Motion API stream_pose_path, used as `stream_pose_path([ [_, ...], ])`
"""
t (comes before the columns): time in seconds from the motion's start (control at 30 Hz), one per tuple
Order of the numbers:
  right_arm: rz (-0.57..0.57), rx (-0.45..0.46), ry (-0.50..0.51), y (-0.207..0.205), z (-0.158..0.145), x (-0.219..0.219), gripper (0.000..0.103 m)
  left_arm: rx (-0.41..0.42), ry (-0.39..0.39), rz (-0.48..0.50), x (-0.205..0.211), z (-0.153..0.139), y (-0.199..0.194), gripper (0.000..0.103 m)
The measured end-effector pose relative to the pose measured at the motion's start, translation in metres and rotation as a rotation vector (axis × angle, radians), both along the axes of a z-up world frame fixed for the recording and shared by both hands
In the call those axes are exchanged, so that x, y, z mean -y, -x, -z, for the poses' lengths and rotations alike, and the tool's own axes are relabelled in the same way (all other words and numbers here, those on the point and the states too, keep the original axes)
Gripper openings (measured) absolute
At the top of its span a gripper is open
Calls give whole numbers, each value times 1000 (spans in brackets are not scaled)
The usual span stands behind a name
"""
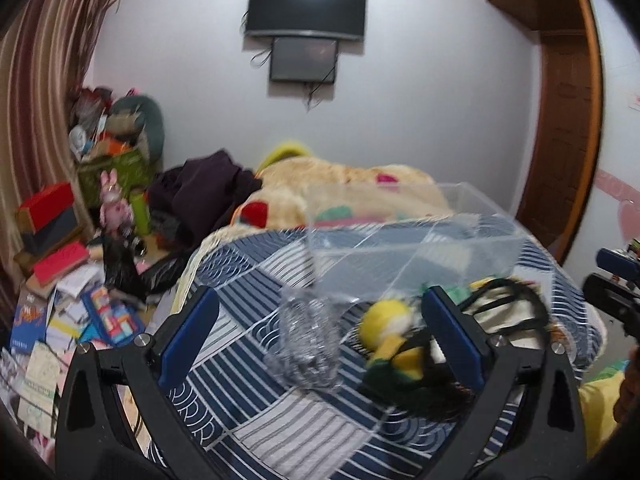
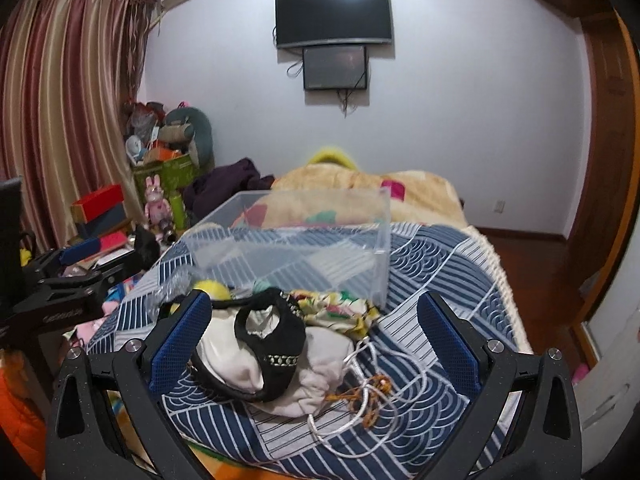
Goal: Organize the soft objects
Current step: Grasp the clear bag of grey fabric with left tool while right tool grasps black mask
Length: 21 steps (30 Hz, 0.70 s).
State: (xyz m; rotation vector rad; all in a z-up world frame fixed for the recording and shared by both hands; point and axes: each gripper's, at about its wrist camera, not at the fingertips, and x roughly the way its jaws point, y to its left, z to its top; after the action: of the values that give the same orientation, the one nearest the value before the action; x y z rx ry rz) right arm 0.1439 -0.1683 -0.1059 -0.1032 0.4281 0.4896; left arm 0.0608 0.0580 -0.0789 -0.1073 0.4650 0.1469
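Observation:
A clear plastic box (image 1: 404, 240) (image 2: 304, 240) stands on the blue patterned bedspread (image 1: 248, 408) (image 2: 432, 264). In front of it lies a heap of soft things: a yellow and green plush toy (image 1: 386, 320) (image 2: 214, 290), a white pouch (image 2: 316, 372) under a black strap piece (image 2: 276, 344), a floral cloth (image 2: 340, 308) and a white cord (image 2: 356, 416). My left gripper (image 1: 320, 320) is open, with crumpled clear plastic (image 1: 306, 340) and the plush toy between its fingers. My right gripper (image 2: 316, 320) is open over the pouch and strap.
A beige blanket (image 2: 360, 188) and dark clothes (image 1: 200, 192) lie farther back on the bed. Books and boxes (image 1: 60, 280) litter the floor at the left beside striped curtains (image 2: 60, 100). Wooden floor (image 2: 532, 264) runs along the right. Two screens (image 2: 334, 20) hang on the wall.

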Motion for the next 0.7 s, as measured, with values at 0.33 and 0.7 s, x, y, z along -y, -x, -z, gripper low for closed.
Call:
stream_pose_path([
  [0.33, -73, -112, -43, -17, 19, -3, 48, -118, 30, -23, -15, 41, -36, 76],
  [0.7, -119, -172, 32, -23, 40, -26, 26, -200, 112, 9, -25, 69, -58, 53],
])
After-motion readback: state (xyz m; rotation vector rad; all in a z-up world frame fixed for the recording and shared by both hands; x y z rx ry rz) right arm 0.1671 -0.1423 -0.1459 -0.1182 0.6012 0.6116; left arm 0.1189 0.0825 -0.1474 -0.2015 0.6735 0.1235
